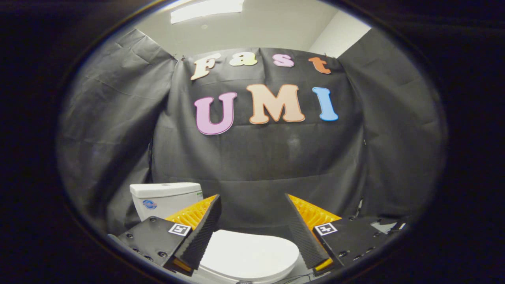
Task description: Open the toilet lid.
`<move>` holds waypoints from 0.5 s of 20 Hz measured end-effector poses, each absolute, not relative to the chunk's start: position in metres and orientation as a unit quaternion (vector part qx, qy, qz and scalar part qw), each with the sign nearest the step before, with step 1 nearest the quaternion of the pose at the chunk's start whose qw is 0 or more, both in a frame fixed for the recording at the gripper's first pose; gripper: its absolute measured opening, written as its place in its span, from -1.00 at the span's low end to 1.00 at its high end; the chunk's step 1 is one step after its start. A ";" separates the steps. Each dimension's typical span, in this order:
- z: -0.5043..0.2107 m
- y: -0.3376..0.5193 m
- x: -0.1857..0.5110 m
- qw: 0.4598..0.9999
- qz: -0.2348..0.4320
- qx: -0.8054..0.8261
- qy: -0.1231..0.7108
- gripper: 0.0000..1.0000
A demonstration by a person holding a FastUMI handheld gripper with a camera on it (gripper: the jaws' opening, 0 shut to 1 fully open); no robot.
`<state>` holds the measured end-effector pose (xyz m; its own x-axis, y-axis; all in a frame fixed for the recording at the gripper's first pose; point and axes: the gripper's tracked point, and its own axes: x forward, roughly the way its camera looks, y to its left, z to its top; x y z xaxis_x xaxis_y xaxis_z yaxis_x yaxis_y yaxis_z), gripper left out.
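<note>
With the claw (252, 221) spread wide and holding nothing above the closed toilet lid (248, 256), which lies between and below its fingers ahead of the tank (165, 197), the approach step applies; the next move probably requires descending to the lid's front edge.

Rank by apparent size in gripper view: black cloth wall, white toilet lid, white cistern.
1. Black cloth wall, largest by far.
2. White toilet lid, lying closed between the open gripper fingers; nearness inflates it.
3. White cistern, partly hidden.
</note>
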<state>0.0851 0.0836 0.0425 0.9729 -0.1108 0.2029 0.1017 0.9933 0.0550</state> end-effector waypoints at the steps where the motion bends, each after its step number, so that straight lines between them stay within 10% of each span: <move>1: 0.043 0.082 0.083 0.991 -0.074 0.033 -0.109 0.95; 10: 0.029 0.070 0.036 0.929 -0.282 0.163 -0.175 0.77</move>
<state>0.0360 0.0703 0.0295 0.7798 -0.5808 0.2334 0.4669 0.7881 0.4012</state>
